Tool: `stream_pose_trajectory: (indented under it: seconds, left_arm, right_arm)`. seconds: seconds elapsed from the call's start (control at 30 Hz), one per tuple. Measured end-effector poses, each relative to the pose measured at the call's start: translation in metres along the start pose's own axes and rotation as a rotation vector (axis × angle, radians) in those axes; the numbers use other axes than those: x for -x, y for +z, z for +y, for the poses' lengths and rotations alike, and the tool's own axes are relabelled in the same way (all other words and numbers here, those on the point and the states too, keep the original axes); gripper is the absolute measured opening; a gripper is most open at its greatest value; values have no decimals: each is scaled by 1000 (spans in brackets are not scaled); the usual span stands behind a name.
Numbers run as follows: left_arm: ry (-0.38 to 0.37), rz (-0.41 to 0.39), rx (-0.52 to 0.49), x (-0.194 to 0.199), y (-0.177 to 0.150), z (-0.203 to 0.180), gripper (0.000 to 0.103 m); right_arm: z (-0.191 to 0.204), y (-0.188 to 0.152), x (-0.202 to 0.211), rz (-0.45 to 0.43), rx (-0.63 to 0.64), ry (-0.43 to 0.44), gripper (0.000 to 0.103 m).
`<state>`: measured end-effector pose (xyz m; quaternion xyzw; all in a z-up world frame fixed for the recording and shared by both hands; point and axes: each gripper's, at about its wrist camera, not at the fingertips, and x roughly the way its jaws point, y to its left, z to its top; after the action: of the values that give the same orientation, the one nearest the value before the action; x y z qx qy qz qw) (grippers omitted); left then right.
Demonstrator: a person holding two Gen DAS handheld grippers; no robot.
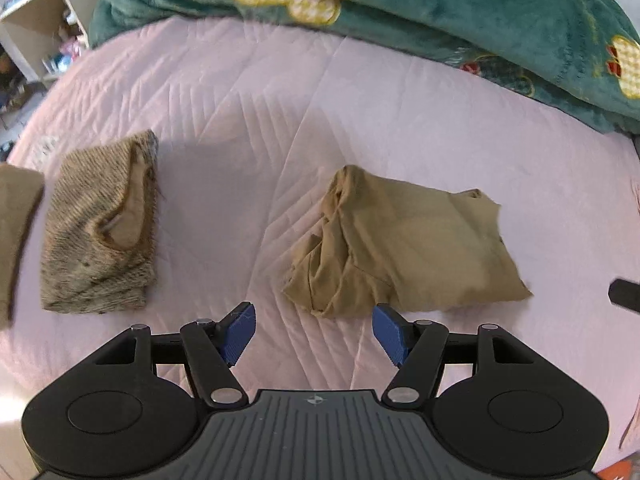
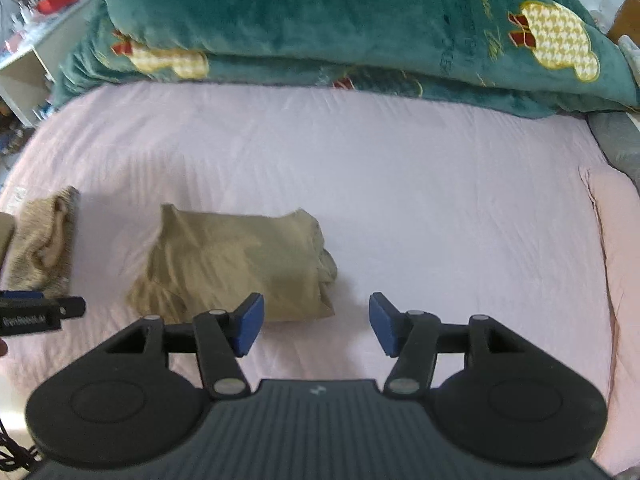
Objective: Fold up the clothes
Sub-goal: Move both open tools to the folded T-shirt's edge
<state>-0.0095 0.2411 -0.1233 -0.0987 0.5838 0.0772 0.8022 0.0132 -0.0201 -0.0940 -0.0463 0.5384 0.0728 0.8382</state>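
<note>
A folded tan garment (image 1: 412, 244) lies on the pink bed sheet (image 1: 260, 128); the right wrist view has the tan garment (image 2: 236, 264) left of centre. My left gripper (image 1: 314, 332) hangs open just short of its near left corner, nothing between the blue pads. My right gripper (image 2: 316, 322) is open too, over bare sheet (image 2: 400, 184) by the garment's near right corner. A folded brown furry garment (image 1: 100, 228) rests further left, and the furry garment (image 2: 44, 240) shows at the left edge of the right wrist view. The left gripper's body (image 2: 36, 312) pokes in at the left edge there.
A bunched teal blanket (image 1: 440, 12) with gold bear patterns fills the far side of the bed, and this blanket (image 2: 340, 20) lies across the top of the right wrist view. A white shelf (image 1: 36, 28) stands off the bed's far left. Another tan cloth (image 1: 16, 236) sits at the left edge.
</note>
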Motion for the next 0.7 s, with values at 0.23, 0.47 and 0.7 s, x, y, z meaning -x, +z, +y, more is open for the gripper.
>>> stream_pose_trajectory:
  seconds: [0.23,0.47,0.7]
  left_arm:
    - [4,34,-35,-65,3,-5,67]
    - [-11,58,-18,-112,-3,-18,67]
    - [11,45,51,-128,-7,-11,67]
  right_arm:
    - [1,-8,-70,29,-5,-4,62]
    - [-13,-10,-126,57,-11,20,62]
    - [-15,-13,-156,94,5,64,62]
